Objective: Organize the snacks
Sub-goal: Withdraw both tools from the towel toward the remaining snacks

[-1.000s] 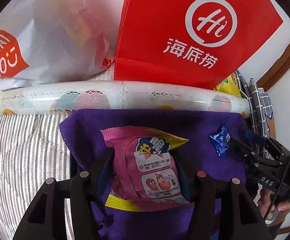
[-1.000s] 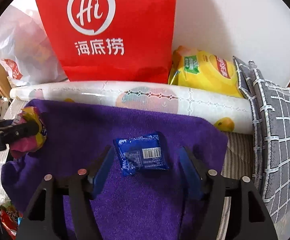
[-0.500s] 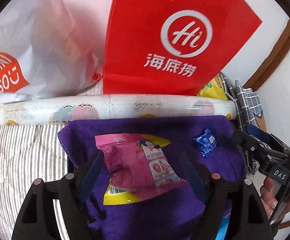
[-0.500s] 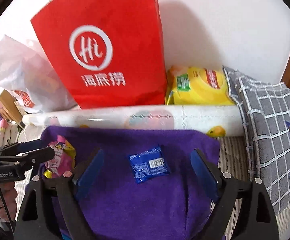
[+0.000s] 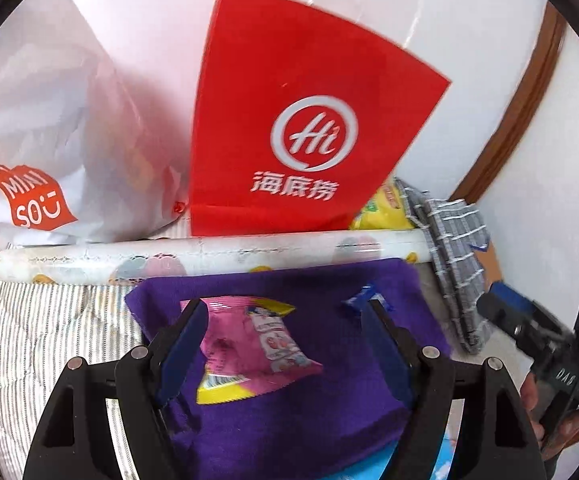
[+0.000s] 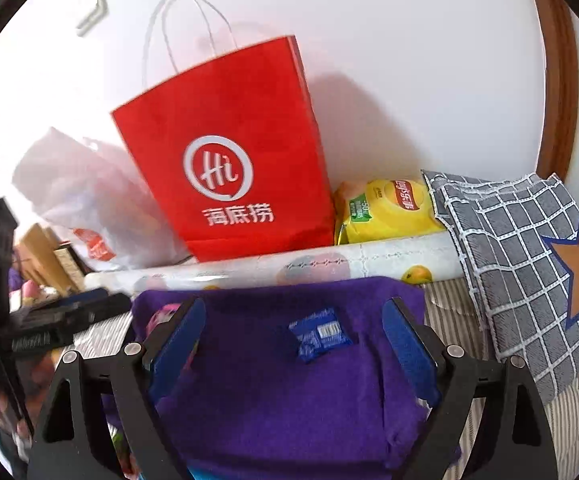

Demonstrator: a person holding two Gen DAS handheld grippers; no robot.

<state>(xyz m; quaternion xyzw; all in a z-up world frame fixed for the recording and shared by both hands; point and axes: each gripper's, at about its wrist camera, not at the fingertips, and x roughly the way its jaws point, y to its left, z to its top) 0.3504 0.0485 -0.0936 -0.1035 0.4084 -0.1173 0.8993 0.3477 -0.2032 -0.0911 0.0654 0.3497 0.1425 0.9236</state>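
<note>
Currently both hand-held grippers stand wide apart and grip nothing. Left hand-held gripper (image 5: 285, 344) hangs over the pink and yellow foil snack packet (image 5: 249, 344), which lies flat on the purple fleece cloth (image 5: 309, 412), clear of both pads; print on the packet is too blurred to read. Right hand-held gripper (image 6: 293, 344) hangs over the small blue wrapped snack (image 6: 319, 338) with a white barcode label, also on the cloth, untouched. Behind the cloth: rolled white plastic sheet with fruit print (image 6: 329, 266), then a red paper bag (image 6: 229, 152) with white handles, "Hi" logo and "海底捞". Left of it, white plastic bag (image 5: 49, 140) marked "MINISO". Right of it, yellow Lay's chip bag (image 6: 385, 212), beside a grey checked cushion (image 6: 521, 248). Striped sheet (image 5: 49, 340) underneath.
</note>
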